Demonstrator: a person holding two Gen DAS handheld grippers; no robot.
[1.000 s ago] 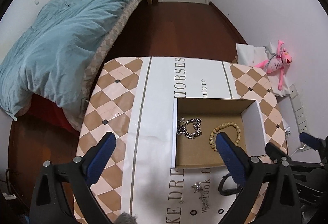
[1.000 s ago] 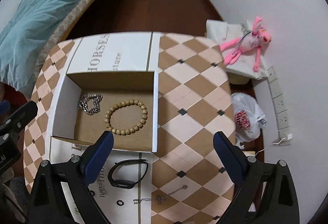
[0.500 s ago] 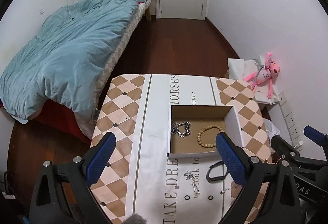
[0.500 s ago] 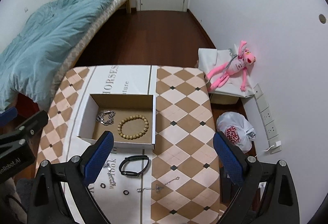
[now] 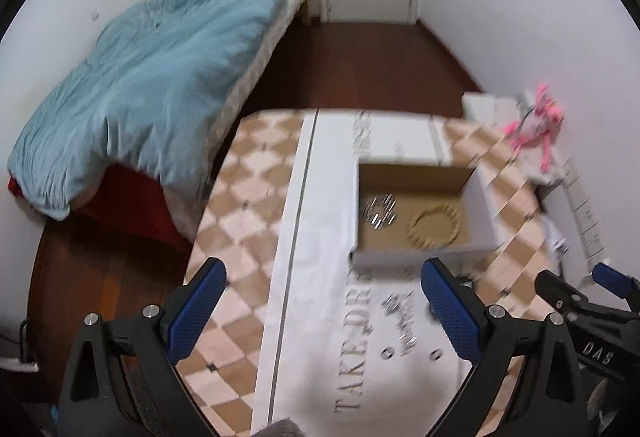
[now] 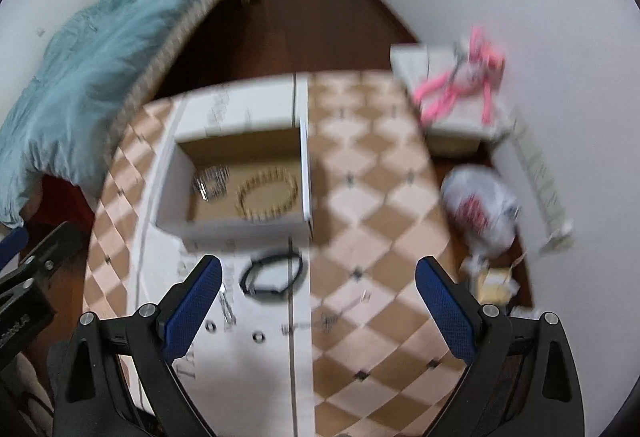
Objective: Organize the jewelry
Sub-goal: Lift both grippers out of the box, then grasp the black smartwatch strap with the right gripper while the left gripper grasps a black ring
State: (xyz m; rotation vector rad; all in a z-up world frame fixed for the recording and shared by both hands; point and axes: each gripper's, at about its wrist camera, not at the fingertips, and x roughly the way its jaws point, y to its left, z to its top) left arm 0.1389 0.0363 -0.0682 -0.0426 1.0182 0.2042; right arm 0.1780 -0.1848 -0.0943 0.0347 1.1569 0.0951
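An open cardboard box (image 5: 480,193) (image 6: 170,181) stands on the checkered table. Inside lie a silver chain bracelet (image 5: 378,213) (image 6: 211,182) and a wooden bead bracelet (image 5: 434,225) (image 6: 267,194). In front of the box lie a black band (image 6: 272,273), a silver chain (image 5: 398,313), small rings (image 5: 387,353) (image 6: 258,337) and a thin necklace (image 6: 308,325). My left gripper (image 5: 324,311) is open and empty above the table's near part. My right gripper (image 6: 318,307) is open and empty above the loose pieces. Both views are blurred.
A bed with a blue duvet (image 5: 152,97) stands left of the table. A pink plush toy (image 6: 464,81) lies on a white box at the right wall. A white plastic bag (image 6: 480,205) sits on the floor beside the table. The right gripper's body shows in the left wrist view (image 5: 588,317).
Both grippers pulled back and up, widening the view, then moved down toward the table again. Both views are now motion-blurred. Jaws stayed open.
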